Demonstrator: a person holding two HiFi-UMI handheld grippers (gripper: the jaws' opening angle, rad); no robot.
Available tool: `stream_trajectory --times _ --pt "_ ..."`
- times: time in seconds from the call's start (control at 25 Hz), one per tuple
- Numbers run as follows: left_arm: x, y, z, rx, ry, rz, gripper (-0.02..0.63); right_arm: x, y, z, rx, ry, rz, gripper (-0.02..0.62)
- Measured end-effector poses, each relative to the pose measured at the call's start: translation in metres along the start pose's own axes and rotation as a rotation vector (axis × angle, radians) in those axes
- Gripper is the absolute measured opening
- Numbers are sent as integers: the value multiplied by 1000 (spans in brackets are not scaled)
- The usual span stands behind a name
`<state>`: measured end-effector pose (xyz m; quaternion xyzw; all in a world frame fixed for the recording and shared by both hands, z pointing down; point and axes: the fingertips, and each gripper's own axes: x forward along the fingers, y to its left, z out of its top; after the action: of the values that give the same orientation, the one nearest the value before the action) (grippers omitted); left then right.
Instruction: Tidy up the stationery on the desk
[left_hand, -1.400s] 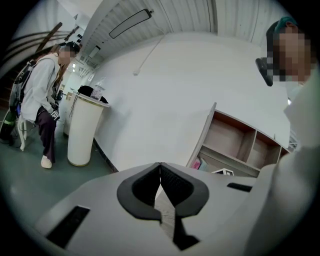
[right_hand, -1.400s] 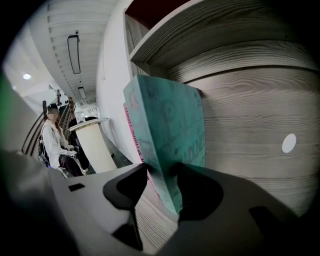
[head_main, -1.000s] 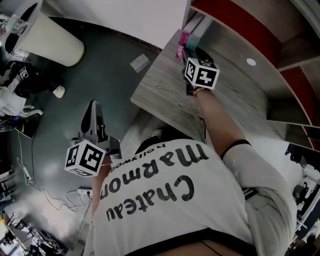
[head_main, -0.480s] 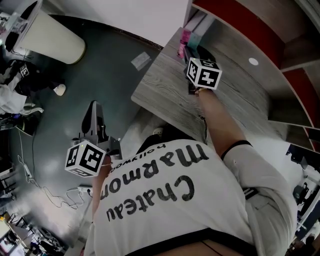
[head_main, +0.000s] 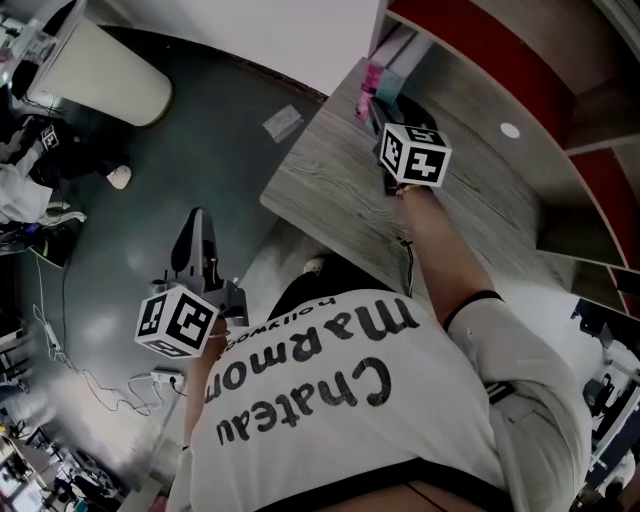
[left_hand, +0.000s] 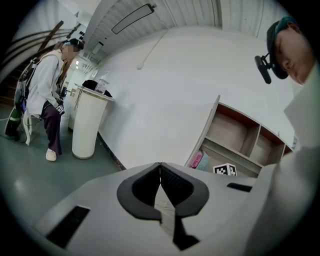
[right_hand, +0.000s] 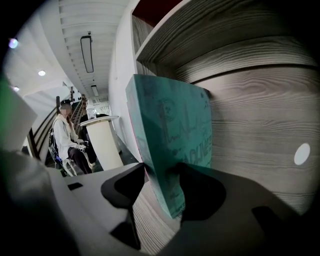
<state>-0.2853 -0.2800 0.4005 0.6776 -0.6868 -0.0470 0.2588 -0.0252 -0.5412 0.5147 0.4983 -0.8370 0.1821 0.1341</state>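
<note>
Teal book (right_hand: 172, 135) standing upright at the back of the desk (head_main: 330, 190)!
Right gripper (right_hand: 161, 186) is clamped on it beside a pink book (head_main: 368, 76). Left gripper (left_hand: 160, 175) hangs clenched and empty. Only the letting go is left, I'd say.

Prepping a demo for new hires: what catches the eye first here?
First, the thin teal paperback book, clamped upright in the right gripper over the grey wood-grain desk, close to the wooden shelf unit. Next, the left gripper, jaws together and empty, hanging low over the dark floor, away from the desk.
</note>
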Motion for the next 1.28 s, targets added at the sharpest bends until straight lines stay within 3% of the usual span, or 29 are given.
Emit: stream_trajectory --times 0.24,0.52,0.68,1.0,1.28 --pt "-1 -1 -17 -2 34 11 15 -4 6 -2 23 1 39 269" --pt "10 -15 -14 13 36 -56 15 -28 21 -12 97 49 69 273" --pt "14 -26 -14 25 40 -132 17 -57 30 -20 118 52 49 229" --pt "-8 -36 -7 39 22 -270 15 -127 53 -32 154 5 -14 55" --pt "-42 -45 -2 75 6 -396 16 -188 102 -8 146 -127 18 14"
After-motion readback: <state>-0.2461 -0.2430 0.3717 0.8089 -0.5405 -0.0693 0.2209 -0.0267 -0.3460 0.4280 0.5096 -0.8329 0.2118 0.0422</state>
